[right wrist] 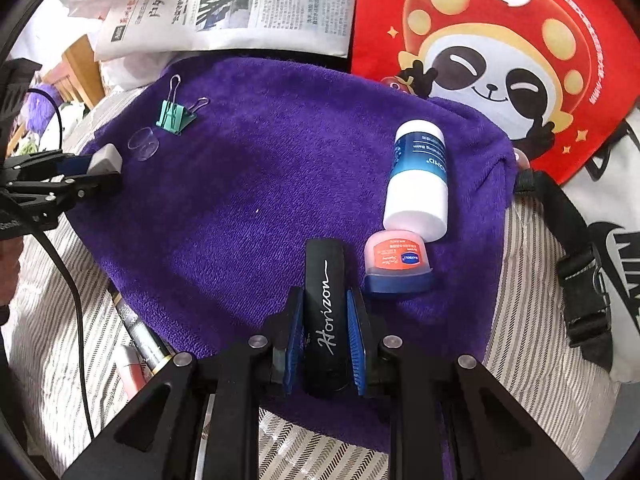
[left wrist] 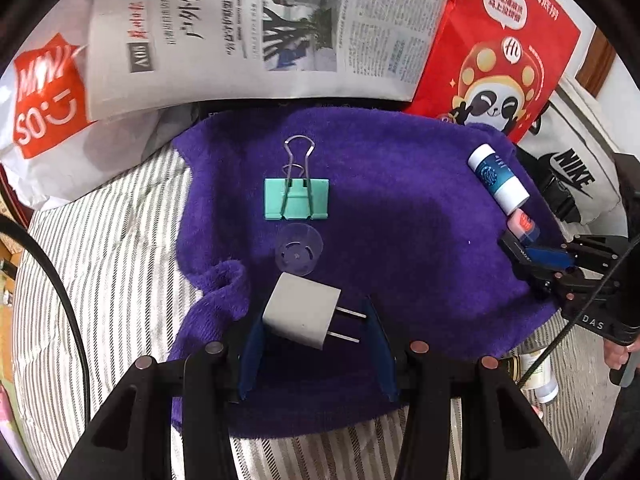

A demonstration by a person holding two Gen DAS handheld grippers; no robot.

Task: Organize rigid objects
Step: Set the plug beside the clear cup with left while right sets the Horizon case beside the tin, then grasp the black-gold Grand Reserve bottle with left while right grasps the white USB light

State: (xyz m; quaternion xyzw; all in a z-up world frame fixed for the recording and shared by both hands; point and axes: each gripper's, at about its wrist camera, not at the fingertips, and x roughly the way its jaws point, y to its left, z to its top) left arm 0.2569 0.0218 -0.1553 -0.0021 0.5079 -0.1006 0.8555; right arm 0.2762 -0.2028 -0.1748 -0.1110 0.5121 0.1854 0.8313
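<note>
On the purple towel lie a green binder clip, a clear plastic cap, a white-and-blue balm tube and a small pink jar with a blue lid. My left gripper is shut on a grey-white plug adapter, whose prongs point at the right pad; it hovers at the towel's near-left part, just below the cap. My right gripper is shut on a black bar lettered "Horizon", low over the towel's right side, left of the pink jar.
A newspaper and a red panda bag border the towel at the back. A white Miniso bag sits left, a Nike bag right. Striped bedding surrounds the towel. A black cable crosses the left.
</note>
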